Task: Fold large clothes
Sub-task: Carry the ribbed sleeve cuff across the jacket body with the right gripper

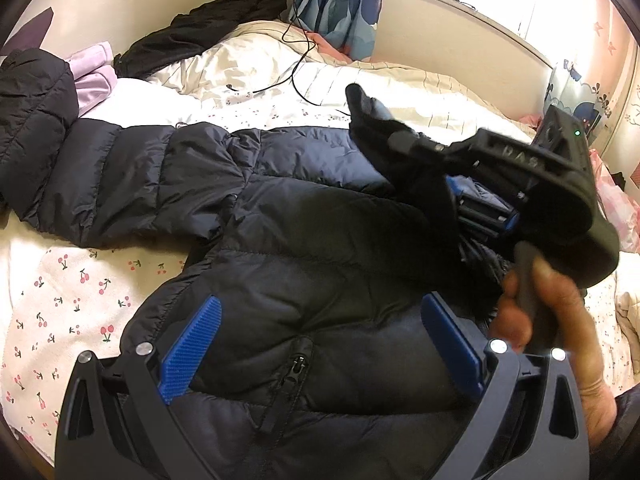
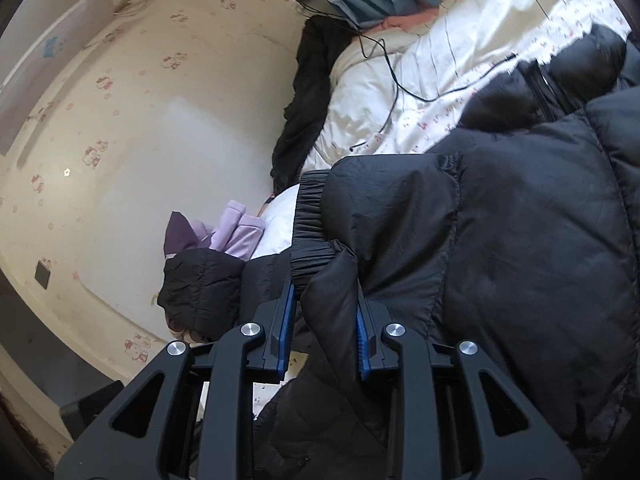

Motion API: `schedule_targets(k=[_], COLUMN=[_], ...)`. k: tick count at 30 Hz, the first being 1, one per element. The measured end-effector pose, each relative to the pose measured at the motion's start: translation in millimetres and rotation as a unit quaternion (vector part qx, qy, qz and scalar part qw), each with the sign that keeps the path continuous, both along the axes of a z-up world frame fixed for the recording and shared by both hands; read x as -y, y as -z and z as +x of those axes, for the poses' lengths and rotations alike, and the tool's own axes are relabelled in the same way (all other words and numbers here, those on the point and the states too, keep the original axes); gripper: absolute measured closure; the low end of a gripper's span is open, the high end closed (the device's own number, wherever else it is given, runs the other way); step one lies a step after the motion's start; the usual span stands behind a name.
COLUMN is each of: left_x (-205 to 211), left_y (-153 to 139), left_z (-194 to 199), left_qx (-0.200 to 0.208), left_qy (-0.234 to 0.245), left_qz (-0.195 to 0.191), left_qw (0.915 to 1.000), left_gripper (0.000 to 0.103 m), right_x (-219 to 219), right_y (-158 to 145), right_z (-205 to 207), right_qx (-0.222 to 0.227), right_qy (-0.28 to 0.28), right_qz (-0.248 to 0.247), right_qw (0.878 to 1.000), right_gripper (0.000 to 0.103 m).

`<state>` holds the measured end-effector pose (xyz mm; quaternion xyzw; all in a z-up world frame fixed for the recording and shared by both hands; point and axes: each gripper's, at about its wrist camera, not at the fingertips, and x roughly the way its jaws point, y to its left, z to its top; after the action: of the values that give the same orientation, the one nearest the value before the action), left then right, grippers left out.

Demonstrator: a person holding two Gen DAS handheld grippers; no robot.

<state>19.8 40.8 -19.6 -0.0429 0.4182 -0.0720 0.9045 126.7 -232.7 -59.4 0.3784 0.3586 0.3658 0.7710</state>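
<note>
A large black puffer jacket (image 1: 288,240) lies spread on the bed, one sleeve (image 1: 120,176) stretched to the left. My left gripper (image 1: 320,320) is open just above the jacket's body near a zip pocket (image 1: 296,364), its blue pads wide apart. My right gripper (image 1: 480,208) shows in the left wrist view, raised at the right. It is shut on the jacket's other sleeve near its ribbed cuff (image 2: 312,224), with the fabric pinched between its blue pads (image 2: 362,336). The jacket body (image 2: 520,220) fills the right of the right wrist view.
The bed has a white cherry-print sheet (image 1: 72,288) and a cream quilt (image 1: 248,56). A black cable (image 1: 296,64) runs across it. Another black garment (image 1: 208,28) lies by the wall, a lilac garment (image 1: 94,76) at the left. A blue curtain (image 1: 344,0) hangs at the back.
</note>
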Motion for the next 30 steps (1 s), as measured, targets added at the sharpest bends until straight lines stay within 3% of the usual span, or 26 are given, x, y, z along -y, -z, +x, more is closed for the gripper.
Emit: schedule_targets(k=[7,17,30], left_x=[4.4,7.9,9.7], left_y=[-0.2,-11.5,-11.5], left_z=[-0.5,-7.9,-9.3], left_qx=[0.002,0.039,0.039], left_qy=[0.004,0.0,0.003], left_qz=[0.008,0.025,0.026], left_qw=[1.0,0.9989,0.9989], left_gripper=[0.007,0.007,0.007], right_x=[-4.5,-6.6,-16.7], right_y=[6.9,5.1,3.8], right_z=[1.3,1.5,3.0], right_qx=[-0.002,0.004,0.008], right_qy=[-0.006,-0.01,-0.026], right_qz=[-0.002,-0.004,-0.019], right_qw=[1.0,1.0,0.999], right_gripper=[0.079,0.079,0.079])
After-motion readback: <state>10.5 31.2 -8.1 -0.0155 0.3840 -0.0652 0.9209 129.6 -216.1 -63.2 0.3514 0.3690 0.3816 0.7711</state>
